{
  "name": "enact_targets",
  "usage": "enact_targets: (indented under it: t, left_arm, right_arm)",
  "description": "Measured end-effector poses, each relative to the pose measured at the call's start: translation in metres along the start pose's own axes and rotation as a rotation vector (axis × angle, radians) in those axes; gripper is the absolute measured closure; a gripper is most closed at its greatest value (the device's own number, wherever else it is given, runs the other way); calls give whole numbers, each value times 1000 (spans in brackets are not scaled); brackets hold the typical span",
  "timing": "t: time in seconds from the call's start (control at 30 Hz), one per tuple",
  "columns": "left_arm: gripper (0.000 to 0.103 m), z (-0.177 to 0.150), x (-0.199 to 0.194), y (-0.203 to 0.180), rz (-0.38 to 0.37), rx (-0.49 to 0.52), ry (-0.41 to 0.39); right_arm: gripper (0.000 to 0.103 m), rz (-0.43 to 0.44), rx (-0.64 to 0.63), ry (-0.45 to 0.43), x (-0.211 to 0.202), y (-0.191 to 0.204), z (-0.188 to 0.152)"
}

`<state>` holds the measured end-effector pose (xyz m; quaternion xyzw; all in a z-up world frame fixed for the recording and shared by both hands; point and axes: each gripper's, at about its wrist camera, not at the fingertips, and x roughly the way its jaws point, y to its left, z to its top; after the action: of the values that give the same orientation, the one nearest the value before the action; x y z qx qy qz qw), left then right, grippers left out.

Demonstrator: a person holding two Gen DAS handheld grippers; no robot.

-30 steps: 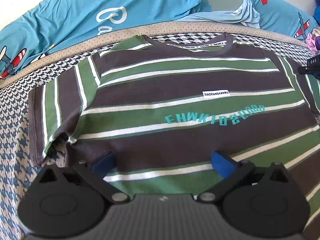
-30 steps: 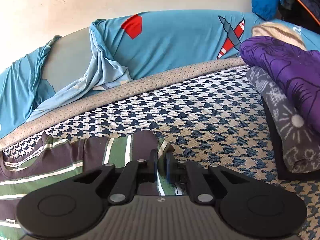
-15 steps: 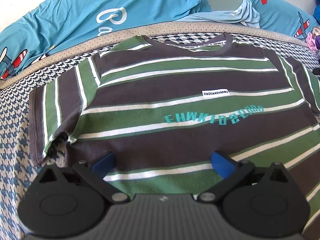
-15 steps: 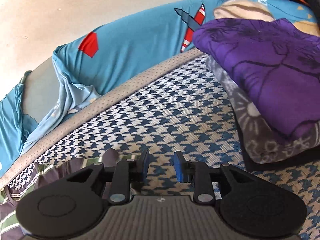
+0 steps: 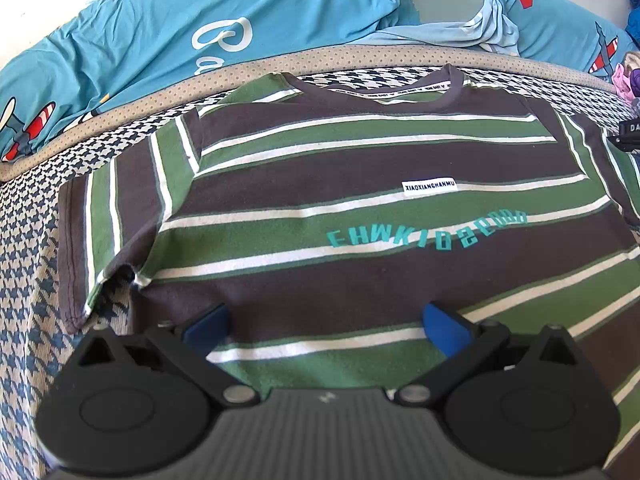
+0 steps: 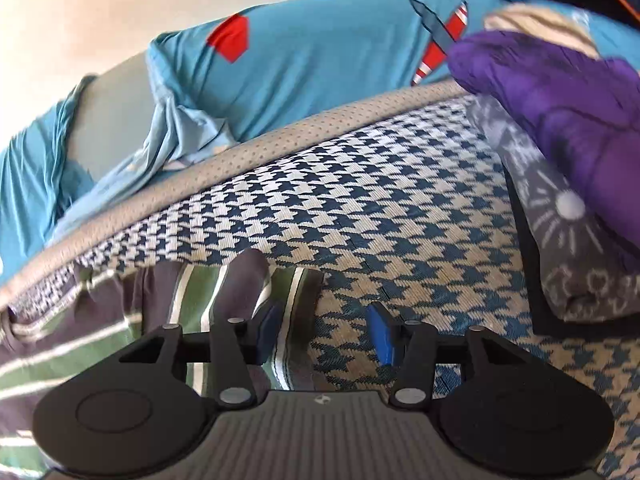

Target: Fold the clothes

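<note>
Soft striped knit in brown, green and white, the T-shirt [image 5: 360, 200] lies flat on the houndstooth woven cover [image 6: 380, 208]. The left gripper [image 5: 326, 322] gapes wide above its hem; the right gripper [image 6: 324, 334], jaws just opening, stands apart over the sleeve edge, gripping nothing.

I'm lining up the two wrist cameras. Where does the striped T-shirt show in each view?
Left wrist: the striped T-shirt fills the middle of the picture, spread flat, collar at the top.
Right wrist: only its sleeve end shows, lower left, beside the left finger of the right tool.
Shared landmark: the beige dotted band edging the houndstooth cover.
</note>
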<state>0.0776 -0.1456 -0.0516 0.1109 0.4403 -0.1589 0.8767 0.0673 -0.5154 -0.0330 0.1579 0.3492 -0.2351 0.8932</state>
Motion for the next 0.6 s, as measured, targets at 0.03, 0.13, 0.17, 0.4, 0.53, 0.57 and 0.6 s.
enact_targets:
  t: [0.03, 0.13, 0.17, 0.4, 0.53, 0.57, 0.6]
  left_arm:
    - [0, 0, 0, 0, 0, 0, 0]
    - [0, -1, 0, 0, 0, 1, 0]
    - [0, -1, 0, 0, -1, 1, 0]
    - [0, -1, 0, 1, -3, 2, 2]
    - [0, -1, 0, 1, -4, -1, 5]
    - [0, -1, 0, 1, -4, -2, 5]
    - [0, -1, 0, 1, -4, -2, 5]
  right_arm:
    - [54, -13, -29, -6, 0, 5, -1]
    - [58, -28, -86, -20, 2, 15, -3]
    - [60, -25, -87, -24, 2, 17, -3]
    - [95, 37, -91, -35, -3, 23, -2]
    - [96, 41, -63, -72, -13, 22, 5]
    - [96, 45, -53, -91, -18, 22, 8]
    - [96, 49, -42, -112, -23, 22, 11]
